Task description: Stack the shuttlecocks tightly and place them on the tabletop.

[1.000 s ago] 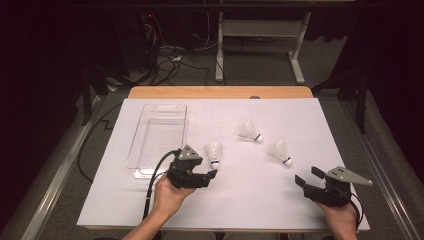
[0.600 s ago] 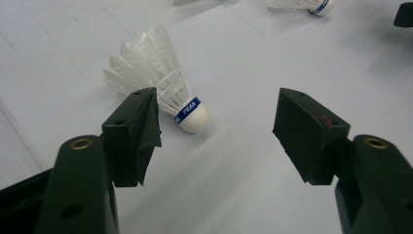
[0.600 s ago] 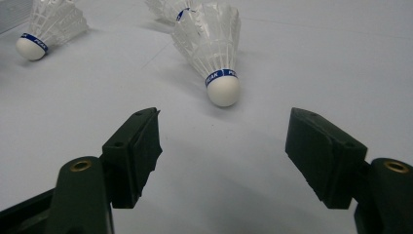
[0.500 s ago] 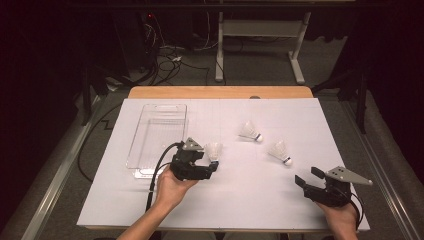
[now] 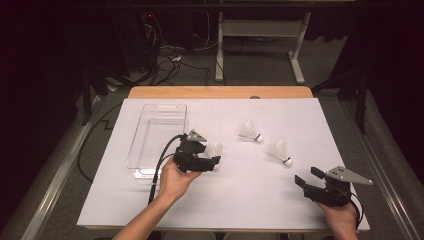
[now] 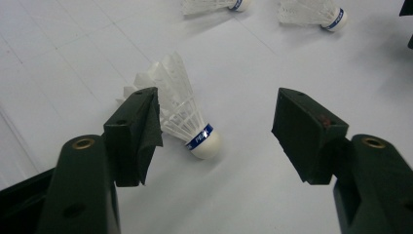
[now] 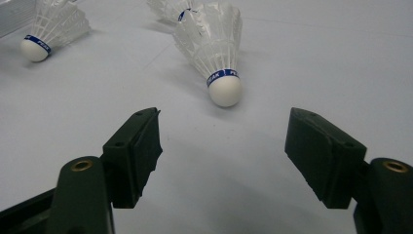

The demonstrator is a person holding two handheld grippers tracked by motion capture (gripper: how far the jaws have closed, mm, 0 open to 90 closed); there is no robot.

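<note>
Three white feather shuttlecocks lie on the white table sheet. My left gripper (image 5: 212, 159) is open beside the nearest shuttlecock (image 5: 215, 148). In the left gripper view this shuttlecock (image 6: 182, 114) lies between the jaws, close to the left jaw, with its cork toward me; the left gripper (image 6: 216, 126) is not touching it. My right gripper (image 5: 307, 176) is open near the table's front right. A second shuttlecock (image 7: 216, 48) lies just ahead of the right gripper (image 7: 224, 141), cork toward it, apart from the jaws. The third shuttlecock (image 5: 250, 131) lies farther back.
A clear plastic tray (image 5: 150, 150) with nothing in it stands left of my left hand. The left gripper's cable (image 5: 159, 170) trails past the tray's near corner. The table's wooden back edge (image 5: 220, 92) ends the sheet, with a dark floor and cables beyond.
My left gripper has moved away from the person, bringing its open jaws to either side of the nearest shuttlecock. The right gripper and the shuttlecocks have stayed put.
</note>
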